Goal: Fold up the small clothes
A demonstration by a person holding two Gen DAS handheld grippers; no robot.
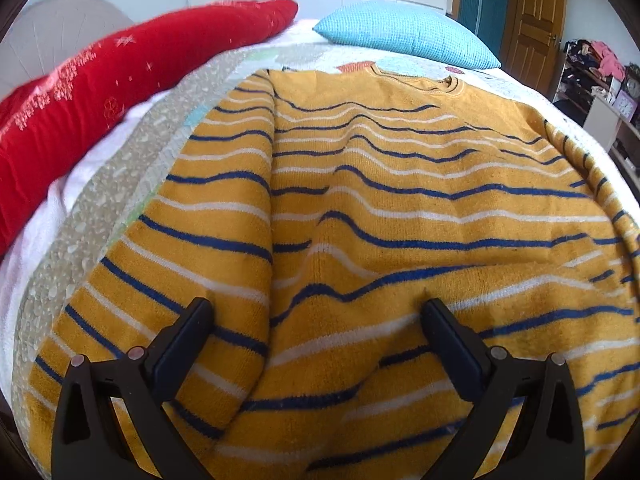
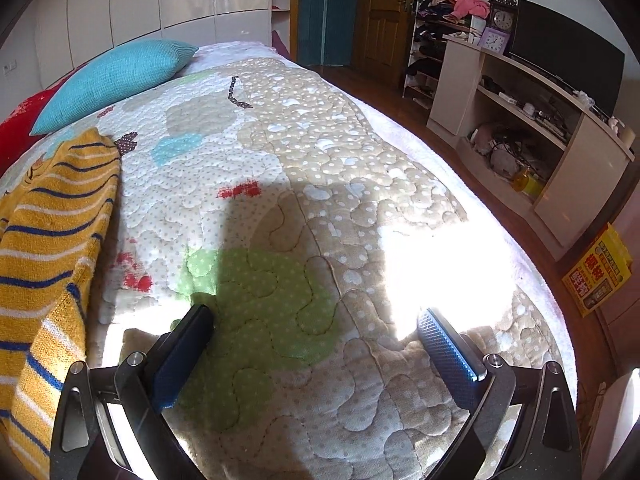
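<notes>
We are hovering our left gripper (image 1: 316, 312), jaws apart, over the striped sweater (image 1: 400, 208) filling the frame's center on the bed (image 2: 320, 184), while our right gripper (image 2: 314, 316), jaws apart, is seeing it at left.

yellow box (image 2: 599, 271), Chinese print, illegible

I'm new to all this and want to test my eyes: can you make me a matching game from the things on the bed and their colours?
Things:
1. sweater
2. pillow
3. blanket
4. quilt

Colours:
A. plain red
B. patchwork of beige, green and white
C. mustard yellow with blue and white stripes
D. turquoise

Pairs: 1-C, 2-D, 3-A, 4-B
</notes>
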